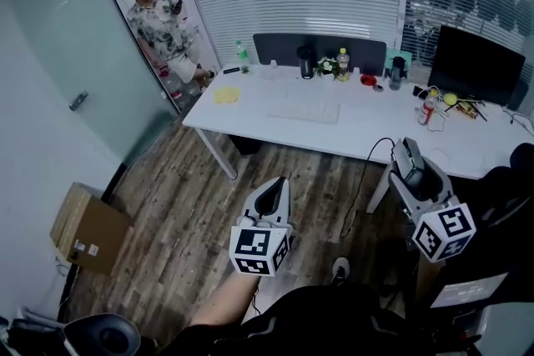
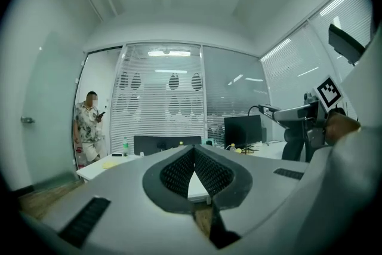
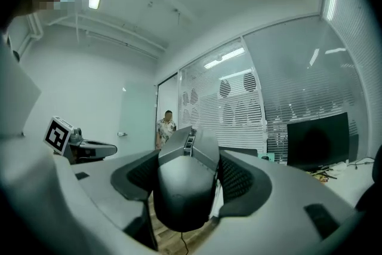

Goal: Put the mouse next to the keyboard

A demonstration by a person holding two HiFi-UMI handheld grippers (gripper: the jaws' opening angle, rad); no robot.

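Observation:
A white keyboard (image 1: pixel 304 107) lies on the white desk (image 1: pixel 367 129), near its middle. My right gripper (image 1: pixel 409 167) hangs in front of the desk's near edge, shut on a dark grey mouse (image 1: pixel 410 154) whose black cable (image 1: pixel 365 179) droops toward the floor. In the right gripper view the mouse (image 3: pixel 182 188) fills the gap between the pads (image 3: pixel 239 179). My left gripper (image 1: pixel 274 186) is held over the wooden floor, left of the right one, well short of the desk. Its jaws (image 2: pixel 194 151) meet at the tips with nothing between them.
A black monitor (image 1: pixel 476 62) stands at the desk's right end, with bottles and cups (image 1: pixel 342 62) along the back and a yellow pad (image 1: pixel 226 95) at the left. A person (image 1: pixel 163 33) stands in the doorway. A cardboard box (image 1: pixel 88 228) sits on the floor at left.

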